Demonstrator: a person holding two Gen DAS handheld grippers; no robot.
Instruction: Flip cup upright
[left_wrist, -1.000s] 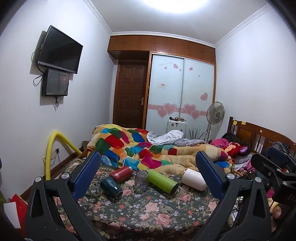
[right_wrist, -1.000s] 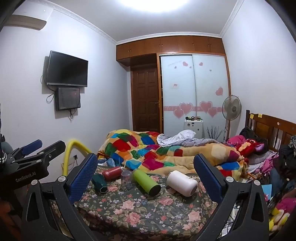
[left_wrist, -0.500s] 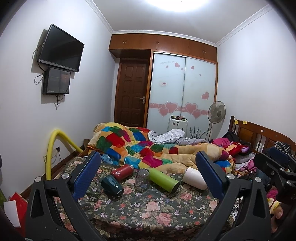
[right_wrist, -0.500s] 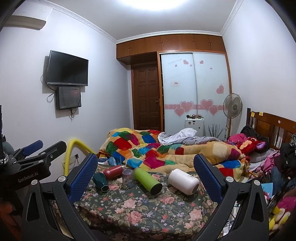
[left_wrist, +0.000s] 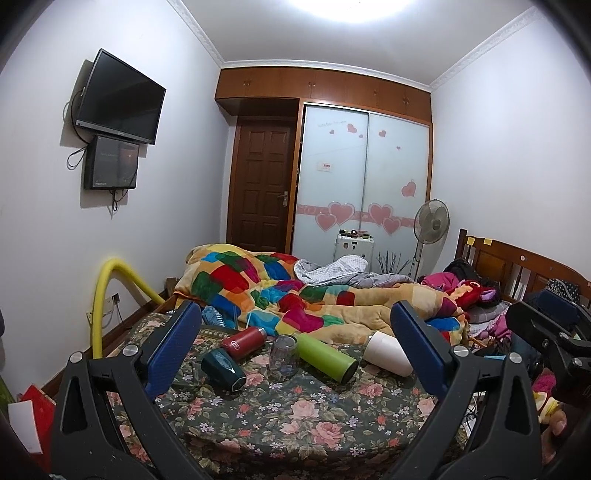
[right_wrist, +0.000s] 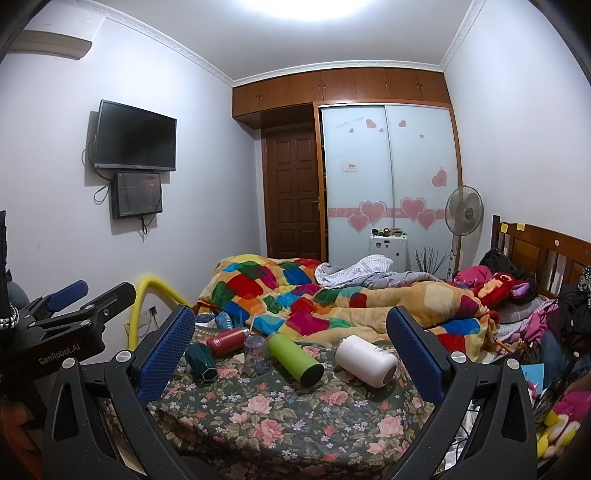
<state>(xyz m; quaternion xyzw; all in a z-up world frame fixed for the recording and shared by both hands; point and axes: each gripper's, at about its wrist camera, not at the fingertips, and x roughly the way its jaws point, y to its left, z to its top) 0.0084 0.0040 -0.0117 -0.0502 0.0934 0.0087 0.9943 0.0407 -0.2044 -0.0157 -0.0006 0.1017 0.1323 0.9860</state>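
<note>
Several cups lie on their sides on the floral bedspread (left_wrist: 295, 413): a dark green cup (left_wrist: 223, 369) (right_wrist: 202, 360), a red bottle (left_wrist: 243, 341) (right_wrist: 226, 341), a lime green bottle (left_wrist: 327, 356) (right_wrist: 294, 358) and a white cup (left_wrist: 386, 353) (right_wrist: 365, 361). A clear glass (left_wrist: 283, 355) (right_wrist: 255, 352) stands mouth down among them. My left gripper (left_wrist: 295, 350) is open and empty, well short of the cups. My right gripper (right_wrist: 291, 350) is open and empty too, also short of them. Each gripper shows at the edge of the other's view.
A patchwork quilt (left_wrist: 280, 291) is heaped behind the cups. A yellow curved tube (left_wrist: 101, 295) stands at the bed's left side. Clothes and soft toys (right_wrist: 506, 291) pile up by the wooden headboard (right_wrist: 543, 251) on the right.
Both grippers have drifted slightly upward and forward; the cups sit a little lower in both views. No cup has moved.
</note>
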